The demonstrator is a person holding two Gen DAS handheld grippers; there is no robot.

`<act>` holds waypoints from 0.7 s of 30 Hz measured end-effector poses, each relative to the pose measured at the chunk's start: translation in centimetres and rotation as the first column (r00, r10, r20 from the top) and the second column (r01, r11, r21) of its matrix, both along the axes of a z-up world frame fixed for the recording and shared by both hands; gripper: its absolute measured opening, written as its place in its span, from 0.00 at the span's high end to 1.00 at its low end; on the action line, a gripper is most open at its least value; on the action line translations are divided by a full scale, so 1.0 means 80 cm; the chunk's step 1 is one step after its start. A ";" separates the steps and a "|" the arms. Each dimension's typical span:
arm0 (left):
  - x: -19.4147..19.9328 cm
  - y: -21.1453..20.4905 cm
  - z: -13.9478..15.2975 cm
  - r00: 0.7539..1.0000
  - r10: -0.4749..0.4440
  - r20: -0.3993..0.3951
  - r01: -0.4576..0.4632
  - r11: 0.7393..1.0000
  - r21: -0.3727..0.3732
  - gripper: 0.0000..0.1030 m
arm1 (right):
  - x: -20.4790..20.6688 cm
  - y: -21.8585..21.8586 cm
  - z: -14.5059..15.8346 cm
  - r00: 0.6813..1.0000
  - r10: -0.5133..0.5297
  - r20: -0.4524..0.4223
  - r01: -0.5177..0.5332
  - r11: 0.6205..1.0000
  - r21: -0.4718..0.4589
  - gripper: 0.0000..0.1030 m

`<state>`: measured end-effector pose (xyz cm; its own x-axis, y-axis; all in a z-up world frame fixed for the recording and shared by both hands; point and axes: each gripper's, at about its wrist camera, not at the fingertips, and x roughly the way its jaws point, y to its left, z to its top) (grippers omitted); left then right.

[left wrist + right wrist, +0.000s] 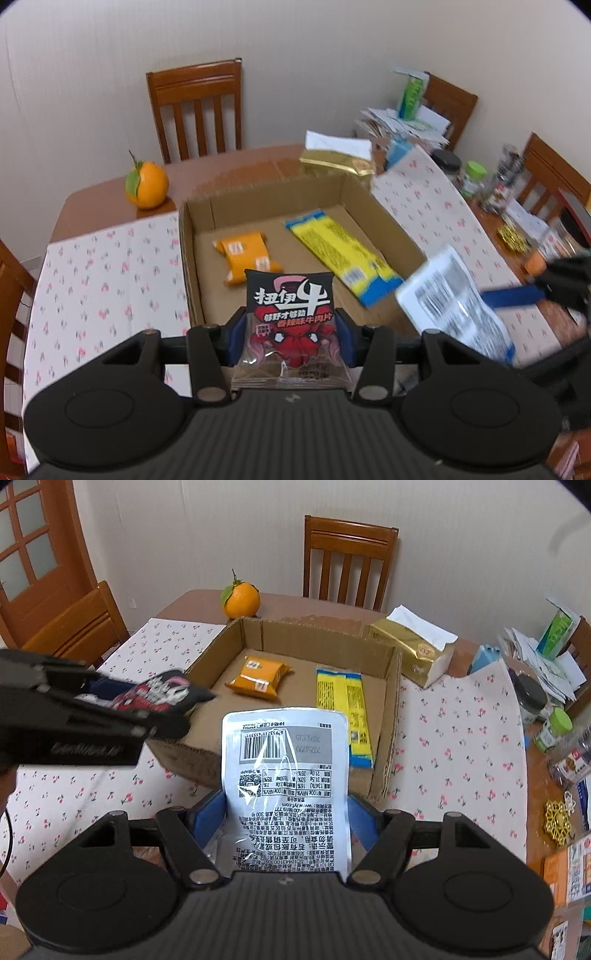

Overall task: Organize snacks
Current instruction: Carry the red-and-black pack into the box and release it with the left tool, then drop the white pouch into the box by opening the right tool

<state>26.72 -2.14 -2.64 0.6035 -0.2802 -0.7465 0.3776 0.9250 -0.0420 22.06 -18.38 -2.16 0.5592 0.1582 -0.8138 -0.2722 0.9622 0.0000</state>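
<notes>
From the left wrist, our left gripper (pixel 290 332) clamped the black beef snack packet (pixel 290 321) near the cardboard box (pixel 192 266), where the orange packet (pixel 246 256) and yellow packet (pixel 341 254) lay. From the right wrist, our right gripper (pixel 284 819) pinched the white pouch (pixel 286 786). We judged both grippers, converging over the box's near edge, might collide.

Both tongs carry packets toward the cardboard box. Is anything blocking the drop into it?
Nothing visible does. The box is open-topped, holding only an orange packet and a yellow packet, with bare floor between and in front. The black packet and white pouch hover near its front wall.
</notes>
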 end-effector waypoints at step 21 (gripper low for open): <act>-0.022 0.030 -0.023 0.992 0.127 0.012 -0.127 0.992 -0.003 0.06 | 0.047 -0.011 0.004 1.000 -0.016 0.015 0.017 1.000 -0.015 0.26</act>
<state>24.94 0.29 -4.50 0.6429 -0.2026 -0.7386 0.2577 0.9654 -0.0405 25.83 -19.23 -1.81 0.5737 0.1365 -0.8076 -0.2562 0.9665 -0.0186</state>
